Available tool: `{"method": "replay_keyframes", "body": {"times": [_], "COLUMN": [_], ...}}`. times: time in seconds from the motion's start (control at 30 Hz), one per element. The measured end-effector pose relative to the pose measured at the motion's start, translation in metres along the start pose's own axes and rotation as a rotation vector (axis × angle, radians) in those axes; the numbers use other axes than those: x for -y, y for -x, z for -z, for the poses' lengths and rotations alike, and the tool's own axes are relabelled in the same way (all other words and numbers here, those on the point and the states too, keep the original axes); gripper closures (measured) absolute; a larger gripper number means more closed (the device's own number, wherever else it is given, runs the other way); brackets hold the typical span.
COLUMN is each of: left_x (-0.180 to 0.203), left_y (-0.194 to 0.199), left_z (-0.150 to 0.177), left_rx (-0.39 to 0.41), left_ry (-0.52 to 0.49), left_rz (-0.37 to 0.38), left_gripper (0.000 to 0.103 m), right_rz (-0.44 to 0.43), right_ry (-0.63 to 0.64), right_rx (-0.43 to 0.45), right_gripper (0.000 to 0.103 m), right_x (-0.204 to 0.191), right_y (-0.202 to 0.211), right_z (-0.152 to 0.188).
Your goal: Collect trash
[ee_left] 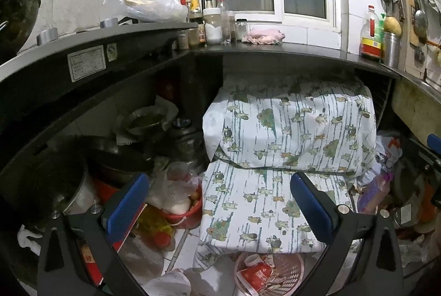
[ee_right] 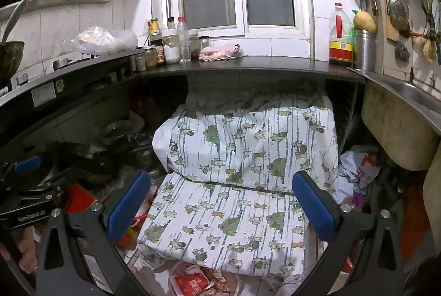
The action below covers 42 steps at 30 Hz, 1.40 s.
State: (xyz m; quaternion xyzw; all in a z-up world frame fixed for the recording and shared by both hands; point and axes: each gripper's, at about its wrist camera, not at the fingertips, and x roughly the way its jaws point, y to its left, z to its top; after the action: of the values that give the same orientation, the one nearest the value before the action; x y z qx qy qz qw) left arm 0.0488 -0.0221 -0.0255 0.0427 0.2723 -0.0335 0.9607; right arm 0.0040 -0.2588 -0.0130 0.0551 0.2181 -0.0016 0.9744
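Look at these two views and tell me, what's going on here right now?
A person holds two grippers in a cluttered kitchen, both aimed under the dark countertop. The left gripper and right gripper are open and hold nothing. Both face a bundle draped in turtle-print cloth. On the floor below sits a pink basket holding a red paper cup and scraps. Plastic bags crowd a red bucket to the left. No trash has been picked up yet.

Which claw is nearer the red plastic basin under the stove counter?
Left. The left claw hangs open beside the red basin; the right claw sits farther right, over the patterned cloth.
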Motion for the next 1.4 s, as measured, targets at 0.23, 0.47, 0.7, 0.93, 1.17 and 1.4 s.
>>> {"method": "replay_keyframes", "body": {"times": [0.23,0.47,0.7,0.93,1.17,1.4], "left_x": [-0.0032,-0.0040,-0.0059,-0.0095,-0.0073,-0.0041], "left_y": [0.0021,0.0027,0.0019,-0.0036,-0.0003,0.0018], "left_z": [-0.0010,-0.0010,-0.0030,-0.0070,-0.0062,-0.0049], "left_rx": [0.002,0.002,0.010,0.007,0.016,0.017], "left_ry": [0.003,0.011,0.028,0.037,0.035,0.021], "left_rz": [0.000,-0.006,-0.015,-0.003,-0.001,-0.009], "left_gripper": [0.000,0.000,0.000,0.000,0.000,0.000], "right_rz": [-0.010,-0.005,-0.004,0.010,0.011,0.005], "right_ry": [-0.009,0.004,-0.010,0.004,0.002,0.011], "right_rx": [0.002,0.006,-0.004,-0.004,-0.002,0.010], "right_gripper": [0.000,0.000,0.000,0.000,0.000,0.000], "right_x": [-0.0015,-0.0033,-0.0008,-0.0033,-0.0034,-0.0033], "right_y": [0.0036,0.0033,0.0007,0.0006,0.0020,0.0061], "right_z": [0.0007,0.0014,0.0027,0.0037,0.0025,0.0014]}}
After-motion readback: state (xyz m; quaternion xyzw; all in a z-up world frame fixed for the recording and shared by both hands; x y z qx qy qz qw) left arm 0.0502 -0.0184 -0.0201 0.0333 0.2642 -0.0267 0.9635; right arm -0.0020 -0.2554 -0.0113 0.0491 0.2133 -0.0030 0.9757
